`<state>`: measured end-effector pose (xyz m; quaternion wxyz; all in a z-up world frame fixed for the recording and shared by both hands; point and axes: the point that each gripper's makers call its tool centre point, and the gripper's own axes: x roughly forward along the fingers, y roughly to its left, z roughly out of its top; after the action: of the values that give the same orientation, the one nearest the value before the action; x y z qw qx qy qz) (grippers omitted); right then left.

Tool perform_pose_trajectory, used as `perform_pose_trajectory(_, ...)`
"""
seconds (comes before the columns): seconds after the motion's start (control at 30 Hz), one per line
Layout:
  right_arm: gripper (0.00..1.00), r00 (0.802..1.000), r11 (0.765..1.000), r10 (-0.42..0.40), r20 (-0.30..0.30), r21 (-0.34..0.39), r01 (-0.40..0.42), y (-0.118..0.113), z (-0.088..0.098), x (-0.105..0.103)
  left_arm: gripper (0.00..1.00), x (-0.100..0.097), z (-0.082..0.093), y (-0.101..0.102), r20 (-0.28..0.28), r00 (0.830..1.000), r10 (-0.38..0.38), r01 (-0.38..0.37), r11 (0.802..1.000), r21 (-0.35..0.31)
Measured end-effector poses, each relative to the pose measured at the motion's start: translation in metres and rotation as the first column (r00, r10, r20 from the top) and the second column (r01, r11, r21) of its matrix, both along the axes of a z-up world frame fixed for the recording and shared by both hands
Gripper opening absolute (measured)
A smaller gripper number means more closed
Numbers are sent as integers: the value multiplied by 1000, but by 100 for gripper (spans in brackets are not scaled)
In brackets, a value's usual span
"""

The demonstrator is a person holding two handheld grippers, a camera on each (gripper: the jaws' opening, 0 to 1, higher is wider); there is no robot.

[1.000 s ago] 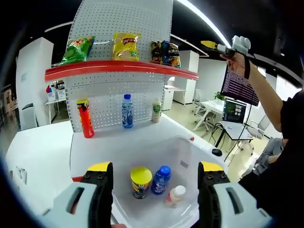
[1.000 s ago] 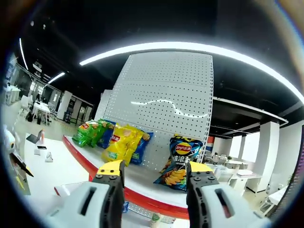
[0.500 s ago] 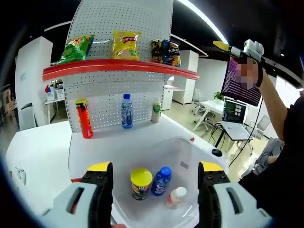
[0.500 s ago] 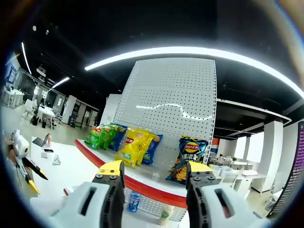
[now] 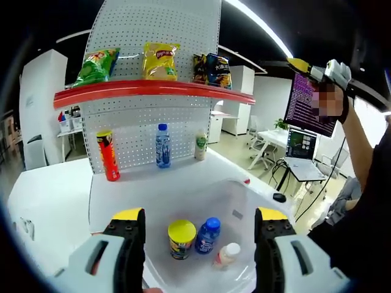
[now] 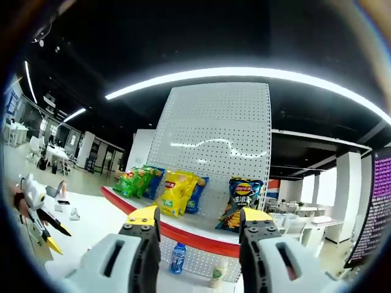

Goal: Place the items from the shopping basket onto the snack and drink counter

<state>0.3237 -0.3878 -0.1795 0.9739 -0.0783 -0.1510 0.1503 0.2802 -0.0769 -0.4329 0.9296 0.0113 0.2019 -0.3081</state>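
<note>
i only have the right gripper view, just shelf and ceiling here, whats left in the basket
Observer: In the left gripper view the white basket holds three items: a yellow-lidded can, a blue-capped bottle and a small white-capped bottle.
Operator: is the left gripper holding any of them
Observer: No. The left gripper is open above the basket, with nothing between its jaws.
Operator: whats on the counter below the red shelf, i only see a bottle or two
Observer: A red chip tube stands on the left, then a blue-capped water bottle and a pale bottle.
Operator: where is my gripper from there
Observer: The right gripper is raised high at the upper right, empty.
</note>
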Motion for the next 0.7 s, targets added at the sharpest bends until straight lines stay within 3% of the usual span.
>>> perform_pose_trajectory(0.5,49,996,999,-34,-78,39,37,-12,-46,-20,73,-6,0,-1,1,1000,12,-12,1000,-4)
perform_pose_trajectory(0.57,47,996,997,-78,-52,18,79,-16,-49,-21,72,-7,-1,0,1,1000,14,-14,1000,-4)
perform_pose_trajectory(0.7,47,995,998,-53,-86,11,55,-7,-62,-23,72,-7,-2,2,1,1000,17,-17,1000,-8)
